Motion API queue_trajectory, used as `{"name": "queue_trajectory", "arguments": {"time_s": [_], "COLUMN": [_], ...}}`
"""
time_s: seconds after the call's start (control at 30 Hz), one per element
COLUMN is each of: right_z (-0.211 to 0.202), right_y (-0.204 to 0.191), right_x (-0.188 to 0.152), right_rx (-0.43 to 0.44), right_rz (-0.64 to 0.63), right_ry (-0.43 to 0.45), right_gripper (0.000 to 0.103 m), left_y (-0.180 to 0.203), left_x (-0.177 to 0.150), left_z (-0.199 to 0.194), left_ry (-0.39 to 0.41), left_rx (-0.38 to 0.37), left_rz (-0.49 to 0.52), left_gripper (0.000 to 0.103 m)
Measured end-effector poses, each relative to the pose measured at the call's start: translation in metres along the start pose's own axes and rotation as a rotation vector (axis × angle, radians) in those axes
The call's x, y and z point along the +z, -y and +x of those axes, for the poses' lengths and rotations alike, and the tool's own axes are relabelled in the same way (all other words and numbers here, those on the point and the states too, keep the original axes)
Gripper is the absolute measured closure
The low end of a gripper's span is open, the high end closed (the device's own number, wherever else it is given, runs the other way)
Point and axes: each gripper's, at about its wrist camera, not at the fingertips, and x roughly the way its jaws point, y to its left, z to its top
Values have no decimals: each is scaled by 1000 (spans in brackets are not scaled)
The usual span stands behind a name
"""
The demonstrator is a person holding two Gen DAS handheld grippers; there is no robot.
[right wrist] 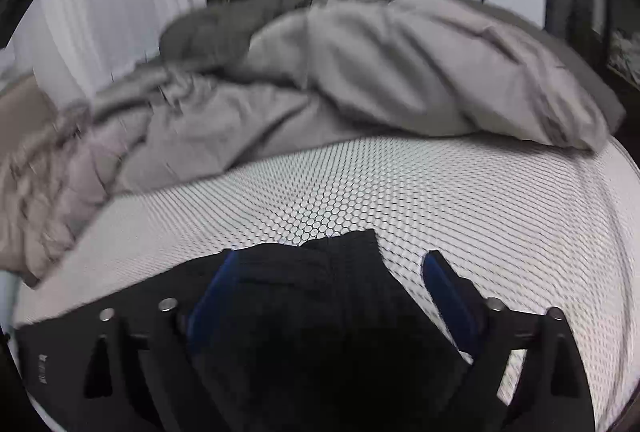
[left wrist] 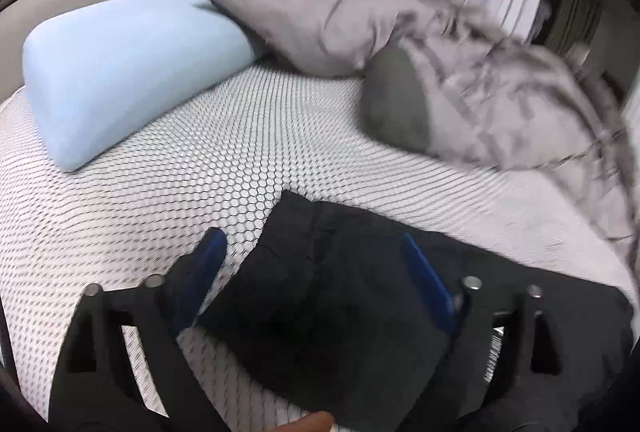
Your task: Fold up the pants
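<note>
Both grippers, left (left wrist: 316, 252) and right (right wrist: 332, 272), spread wide, empty, straddling pants (left wrist: 340, 292) corners on the mattress (left wrist: 240, 160), likely ready to pinch.

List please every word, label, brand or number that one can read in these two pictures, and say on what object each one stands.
No text can be read in either view.
Small pale print on the black pants, at the lower left of the right wrist view: too blurred to read.
Pale markings on the left gripper, on its body at the lower right of the left wrist view: too small and blurred to read.
</note>
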Motion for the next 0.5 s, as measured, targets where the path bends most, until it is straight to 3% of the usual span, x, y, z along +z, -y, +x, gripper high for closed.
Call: {"name": "queue_trajectory", "arguments": {"time_s": [0.07, 0.27, 0.4, 0.5], "right_z": [-34, -115, -144, -154], "right_y": [10, 35, 63, 78], "right_x": [-14, -71, -123, -157], "right_rx": [30, 29, 123, 162], "right_rz": [16, 8, 56, 70], "right_ry": [22, 74, 83, 46], "right_gripper": [1, 0, 0, 0], "left_y": [-8, -60, -88, -105], "left_x": [-8, -71, -118, -141], "left_z": [-36, -131, -154, -147], "left_ry": [15, -1, -58, -123], "left_rx": [-9, -61, -3, 20], "left_rz": [-1, 1, 40, 34], "left_gripper": [1, 1, 1, 1]}}
